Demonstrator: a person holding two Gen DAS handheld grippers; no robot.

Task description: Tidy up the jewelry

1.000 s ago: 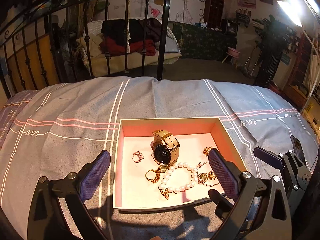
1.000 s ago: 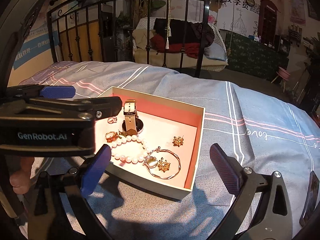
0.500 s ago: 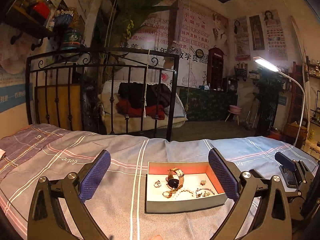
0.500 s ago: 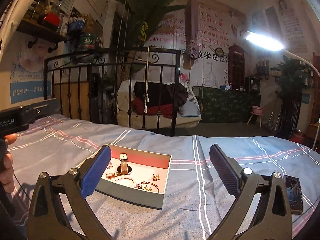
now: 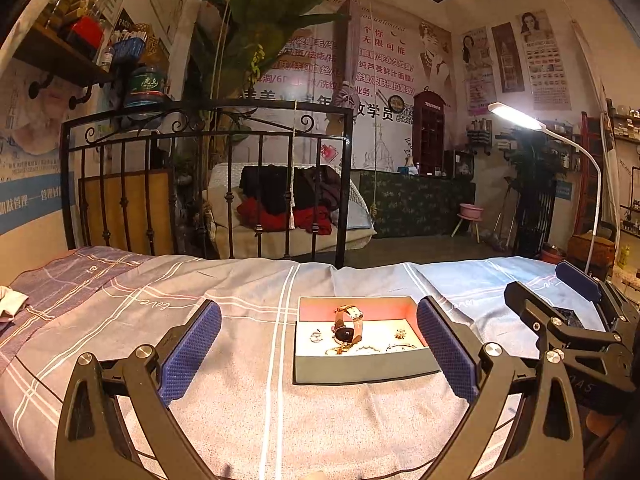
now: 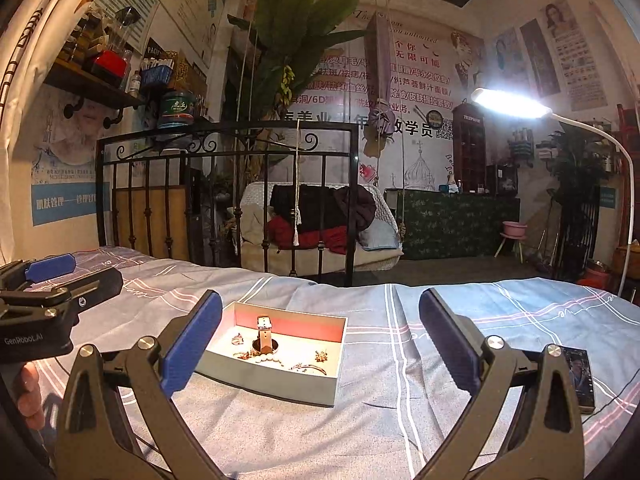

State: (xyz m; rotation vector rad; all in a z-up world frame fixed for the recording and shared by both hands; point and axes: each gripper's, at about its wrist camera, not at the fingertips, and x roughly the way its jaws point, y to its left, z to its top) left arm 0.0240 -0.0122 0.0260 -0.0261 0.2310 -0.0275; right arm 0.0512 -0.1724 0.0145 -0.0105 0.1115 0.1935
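Bedsheet (image 5: 120,320) | jewelry box (image 5: 360,368) ahead of both claws (spread wide, empty) | watch (image 5: 348,326) inside

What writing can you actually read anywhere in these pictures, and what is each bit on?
"GenRobot.AI": on the left tool's body.
"love": stitched on the bedsheet.
"TELEPHONE": on the red booth cabinet.
"数学员": large characters on the wall banner.
Posters and shelf jars: too small to read.

Both wrist cameras looked low across the bed (image 5: 120,320) toward the railing (image 6: 224,160), sharing the open box (image 5: 360,368) (image 6: 272,384) nearby.
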